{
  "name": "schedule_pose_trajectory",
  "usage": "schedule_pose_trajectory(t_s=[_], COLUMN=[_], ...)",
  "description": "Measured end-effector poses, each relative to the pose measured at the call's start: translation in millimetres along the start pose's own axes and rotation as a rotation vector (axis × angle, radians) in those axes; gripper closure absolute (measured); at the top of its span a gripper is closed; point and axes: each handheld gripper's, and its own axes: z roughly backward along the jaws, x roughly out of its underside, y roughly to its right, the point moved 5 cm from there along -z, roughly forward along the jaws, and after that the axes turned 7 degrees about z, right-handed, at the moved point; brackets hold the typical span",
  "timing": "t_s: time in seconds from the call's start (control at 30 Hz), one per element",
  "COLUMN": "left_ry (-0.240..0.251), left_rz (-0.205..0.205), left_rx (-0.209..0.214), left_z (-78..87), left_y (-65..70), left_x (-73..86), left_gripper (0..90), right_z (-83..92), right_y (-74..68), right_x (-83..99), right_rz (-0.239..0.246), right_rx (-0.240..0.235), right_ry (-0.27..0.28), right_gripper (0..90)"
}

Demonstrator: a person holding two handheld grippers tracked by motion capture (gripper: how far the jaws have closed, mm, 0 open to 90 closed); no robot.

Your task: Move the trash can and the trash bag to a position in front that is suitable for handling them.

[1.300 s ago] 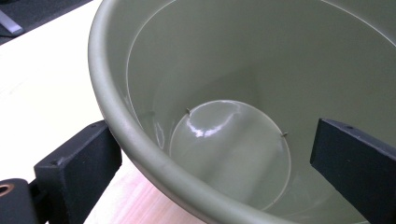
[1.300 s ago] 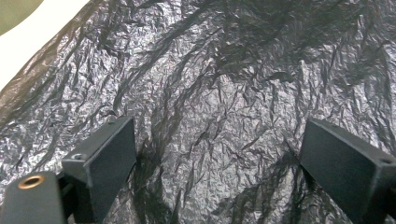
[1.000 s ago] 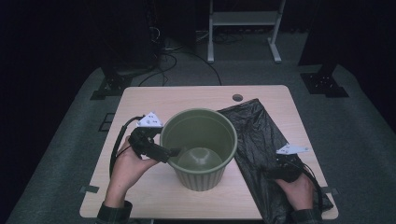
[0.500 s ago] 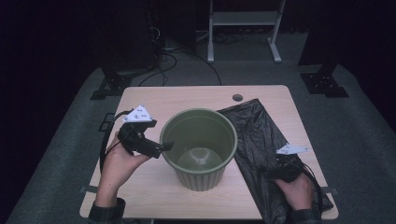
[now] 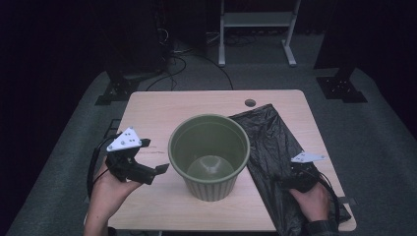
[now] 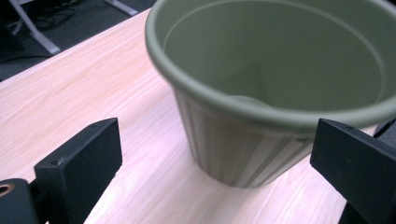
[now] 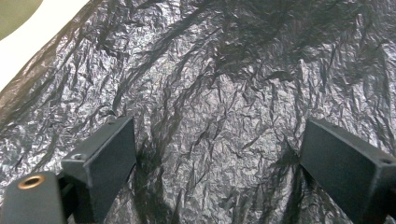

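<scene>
The green pot [image 5: 210, 156] stands upright at the middle of the high view, on the wooden bench [image 5: 162, 108]. The black plastic bag [image 5: 275, 147] lies flat at its right, its edge touching the pot's side. The left claw [image 5: 160, 169], at lower left, has its 2 jaws spread apart, empty, pointing at the pot and just short of it. The right claw [image 7: 219, 163] rests over the bag at lower right, its jaws wide apart around crumpled plastic, not pinching it.
</scene>
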Motion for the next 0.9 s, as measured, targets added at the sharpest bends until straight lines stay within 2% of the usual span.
schedule_pose_trajectory(t_s=[0.07,0.23,0.33,0.4,0.67,0.8,0.9], left_ry=[0.001,0.017,0.010,0.009,-0.006,0.008,0.000], left_rz=[0.002,0.016,0.025,0.027,0.036,0.050,0.068], left_rx=[-0.003,-0.009,-0.017,-0.022,-0.039,-0.050,-0.055], left_z=[-0.1,-5.8,-13.5,-15.8,-41.3,-52.1,-60.0], left_y=[-0.5,-4.0,-8.4,-9.8,-21.3,-26.0,-29.3], left_x=[2.8,21.9,35.9,39.2,60.1,68.2,75.0], left_gripper=[1.0,1.0,1.0,1.0,1.0,1.0,1.0], right_z=[0.0,0.0,0.0,-0.1,-0.1,-0.1,-0.1], right_y=[0.0,0.0,0.0,0.0,0.0,0.1,0.0], right_x=[0.0,0.0,0.0,0.0,0.0,-0.1,-0.2], right_rz=[0.000,0.000,0.000,-0.002,-0.002,-0.003,-0.003], right_rx=[0.000,0.000,0.001,0.001,0.001,0.001,0.000], right_ry=[0.000,0.000,0.000,0.000,0.000,-0.001,-0.001], right_gripper=[9.9,9.8,9.9,9.9,9.9,9.9,9.9])
